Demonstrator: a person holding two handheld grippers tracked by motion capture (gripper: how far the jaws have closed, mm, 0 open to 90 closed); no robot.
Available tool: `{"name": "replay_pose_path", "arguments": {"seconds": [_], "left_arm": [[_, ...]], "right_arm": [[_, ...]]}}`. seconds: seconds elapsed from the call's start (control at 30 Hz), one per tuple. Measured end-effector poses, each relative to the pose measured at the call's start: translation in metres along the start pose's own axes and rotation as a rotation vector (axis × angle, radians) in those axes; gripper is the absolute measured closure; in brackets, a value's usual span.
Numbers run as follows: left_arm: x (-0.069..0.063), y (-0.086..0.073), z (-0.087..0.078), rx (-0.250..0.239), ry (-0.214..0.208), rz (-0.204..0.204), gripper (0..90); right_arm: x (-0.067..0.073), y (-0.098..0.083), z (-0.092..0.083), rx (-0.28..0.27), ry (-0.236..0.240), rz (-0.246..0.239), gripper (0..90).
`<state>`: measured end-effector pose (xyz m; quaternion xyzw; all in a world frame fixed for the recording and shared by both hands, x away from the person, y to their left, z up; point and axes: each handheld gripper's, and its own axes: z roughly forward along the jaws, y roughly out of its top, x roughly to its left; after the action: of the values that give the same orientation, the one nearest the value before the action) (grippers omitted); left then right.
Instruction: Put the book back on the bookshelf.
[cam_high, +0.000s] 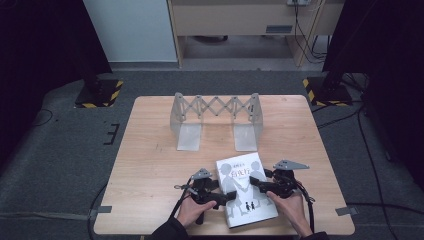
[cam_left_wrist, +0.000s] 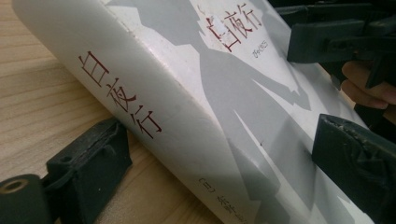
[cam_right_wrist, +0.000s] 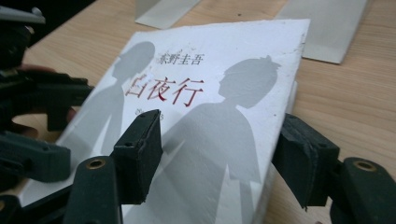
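Your left gripper (cam_high: 231, 196) straddles the spine edge of the white paperback book with grey silhouettes and red title (cam_high: 246, 189), jaws spread, not clamping. The book lies flat on the light wooden surface (cam_high: 150, 165), near edge. Your right gripper (cam_high: 256, 183) brackets its opposite edge, jaws released.

A white book (cam_high: 245, 189) between the black tongs bears grey silhouettes and red lettering; the table (cam_high: 150, 165) beneath is pale wood-grain.

Both grippers, left (cam_high: 231, 196) and right (cam_high: 256, 183), gape (hands low)
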<state>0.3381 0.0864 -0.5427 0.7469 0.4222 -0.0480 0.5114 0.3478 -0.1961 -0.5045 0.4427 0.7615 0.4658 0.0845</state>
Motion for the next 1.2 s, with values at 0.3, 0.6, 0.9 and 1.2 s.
{"name": "replay_pose_path", "arguments": {"seconds": [0.3, 0.6, 0.9, 1.2], "left_arm": [[-0.001, 0.000, 0.001, -0.008, 0.005, -0.009, 4.2], [-0.001, 0.000, 0.001, -0.010, 0.007, -0.011, 3.9], [-0.006, 0.000, 0.005, -0.002, 0.026, 0.003, 0.0], [-0.007, -0.001, 0.005, -0.004, 0.030, 0.000, 0.0]], "right_arm": [[-0.002, -0.011, -0.002, 0.026, -0.018, 0.002, 22.5], [-0.007, -0.015, 0.003, 0.024, 0.012, 0.063, 19.0], [-0.007, -0.016, 0.004, 0.023, 0.069, 0.088, 27.4], [-0.007, -0.017, 0.005, 0.022, 0.075, 0.101, 27.6]]}}
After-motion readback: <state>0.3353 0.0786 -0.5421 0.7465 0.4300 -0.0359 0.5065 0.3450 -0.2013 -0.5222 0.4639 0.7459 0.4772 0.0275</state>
